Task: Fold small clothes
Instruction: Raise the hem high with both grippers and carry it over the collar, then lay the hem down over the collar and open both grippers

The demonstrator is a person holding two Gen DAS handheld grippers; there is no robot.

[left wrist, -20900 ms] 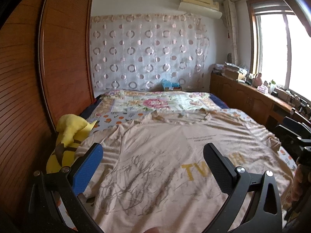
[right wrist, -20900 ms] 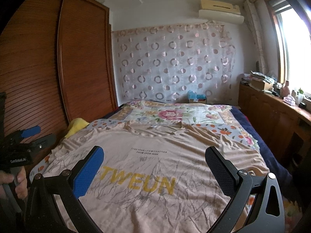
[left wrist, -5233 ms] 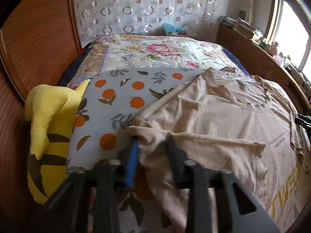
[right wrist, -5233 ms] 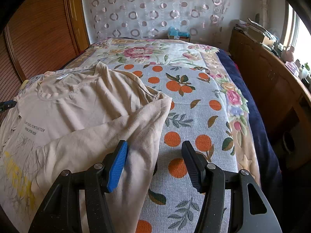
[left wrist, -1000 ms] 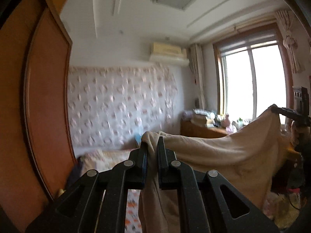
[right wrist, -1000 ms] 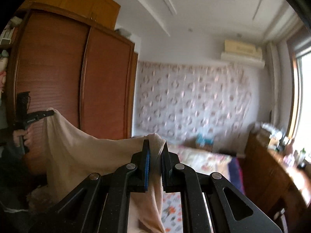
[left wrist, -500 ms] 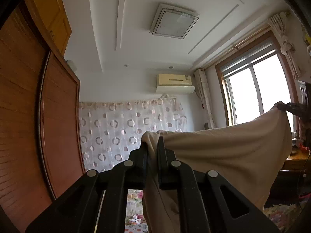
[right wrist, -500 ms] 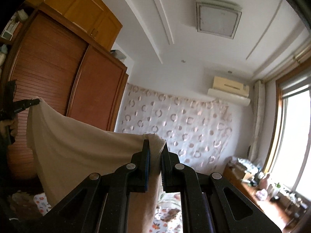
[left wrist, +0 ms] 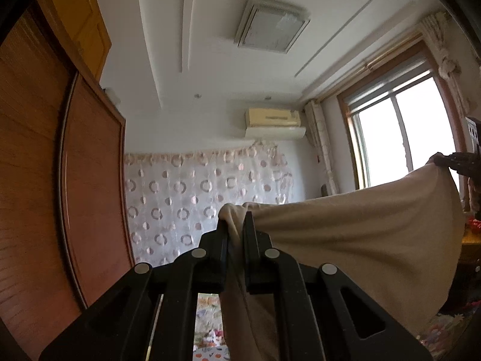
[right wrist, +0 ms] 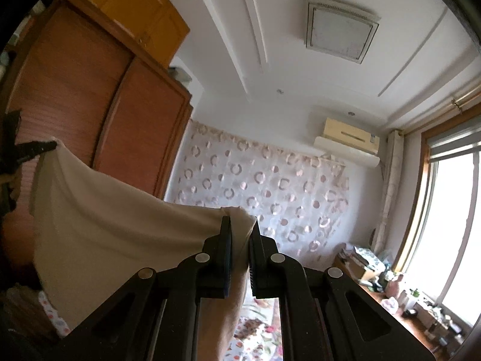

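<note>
A beige T-shirt [left wrist: 360, 240] hangs in the air, stretched between my two grippers. My left gripper [left wrist: 236, 225] is shut on one corner of it, raised high and tilted toward the ceiling. My right gripper [right wrist: 240, 225] is shut on the other corner of the T-shirt [right wrist: 105, 225]. In the left wrist view the right gripper [left wrist: 460, 162] shows at the far right edge, holding the cloth. In the right wrist view the left gripper [right wrist: 33, 149] shows at the far left. The shirt's lower part hangs below the frames, hidden.
A wooden wardrobe [left wrist: 45, 165] fills the left side. The bed with its floral cover [right wrist: 258, 331] lies below. A sideboard with clutter [right wrist: 405, 297] stands under the window [left wrist: 399, 147] on the right. A patterned curtain [left wrist: 195, 195] covers the far wall.
Both grippers have risen and tilted further up with the shirt; more ceiling is in view and the bed has dropped nearly out of frame. The shirt stays stretched between them.
</note>
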